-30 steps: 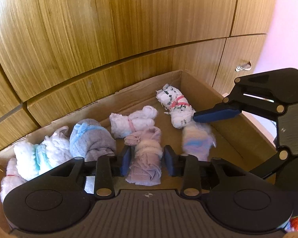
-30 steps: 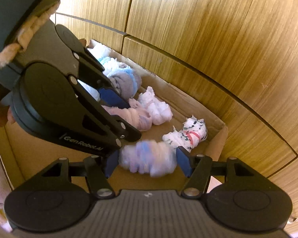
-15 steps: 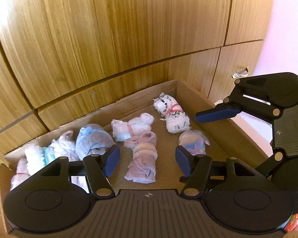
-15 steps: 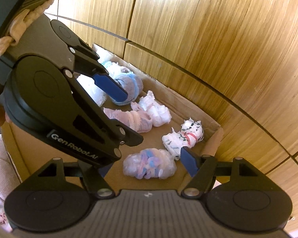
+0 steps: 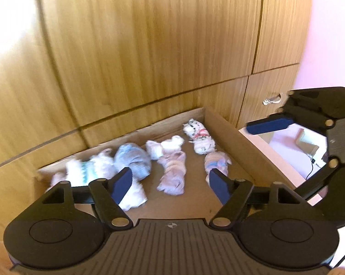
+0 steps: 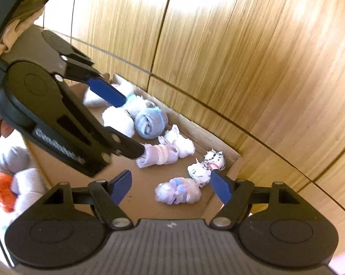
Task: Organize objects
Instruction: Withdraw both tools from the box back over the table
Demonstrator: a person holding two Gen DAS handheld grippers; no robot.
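A cardboard box (image 5: 232,133) against a wooden cabinet holds several rolled sock bundles. A mauve roll (image 5: 172,174) lies mid-box, a pastel pink-and-blue roll (image 5: 217,161) to its right, a white black-patterned roll with a red band (image 5: 200,136) in the far right corner, a grey-blue roll (image 5: 133,160) further left. My left gripper (image 5: 171,183) is open and empty, raised above the box. My right gripper (image 6: 171,188) is open and empty above the pastel roll (image 6: 178,190); the mauve roll (image 6: 158,155) and patterned roll (image 6: 206,165) lie beyond it.
Wooden cabinet doors (image 5: 149,45) rise right behind the box. More sock bundles, one orange (image 6: 1,190), lie outside the box at the left of the right wrist view. The other gripper (image 5: 310,119) shows at the right of the left wrist view.
My left gripper let go of the mauve roll and my right gripper let go of the pastel roll. Both opened wide and drew up and back from the box.
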